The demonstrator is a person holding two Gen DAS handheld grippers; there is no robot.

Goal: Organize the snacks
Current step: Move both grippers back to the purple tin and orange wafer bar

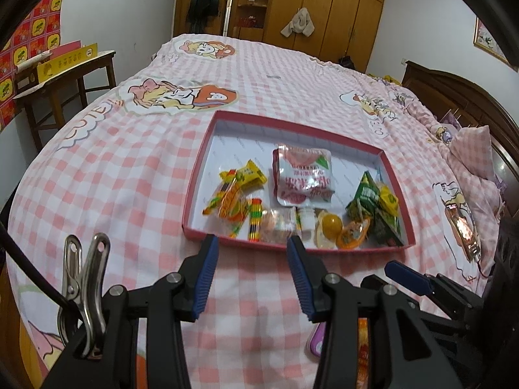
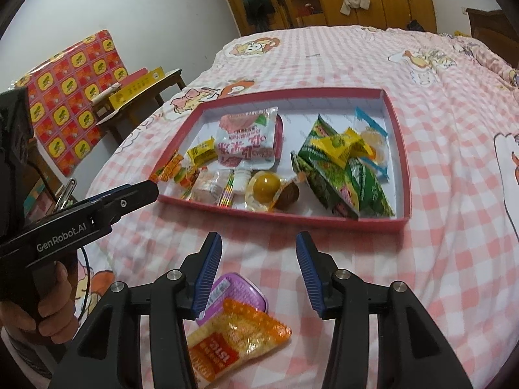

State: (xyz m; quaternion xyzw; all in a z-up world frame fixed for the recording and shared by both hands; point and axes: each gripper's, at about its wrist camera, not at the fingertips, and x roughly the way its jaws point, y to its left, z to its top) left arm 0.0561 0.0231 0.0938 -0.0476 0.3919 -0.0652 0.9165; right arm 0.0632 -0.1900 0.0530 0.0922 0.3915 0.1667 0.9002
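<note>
A shallow red-rimmed box [image 1: 201,149] [image 2: 402,149] lies on the bed and holds several snacks: a pink-white pouch [image 1: 303,175] [image 2: 249,139], yellow and orange candies [image 1: 236,191], a round yellow candy [image 1: 332,222] [image 2: 266,184] and green packets [image 1: 373,201] [image 2: 343,175]. An orange snack packet [image 2: 236,334] and a purple packet [image 2: 240,288] lie on the bed in front of the box. My left gripper [image 1: 253,246] is open and empty at the box's near rim. My right gripper [image 2: 259,243] is open and empty above the orange packet.
The bed has a pink checked cover [image 1: 129,175]. A wooden side table [image 1: 65,81] with yellow boxes stands at the left. A dark headboard [image 1: 470,97] is at the right. Wardrobes [image 1: 324,6] line the far wall. A metal clip [image 1: 86,278] sits on my left gripper.
</note>
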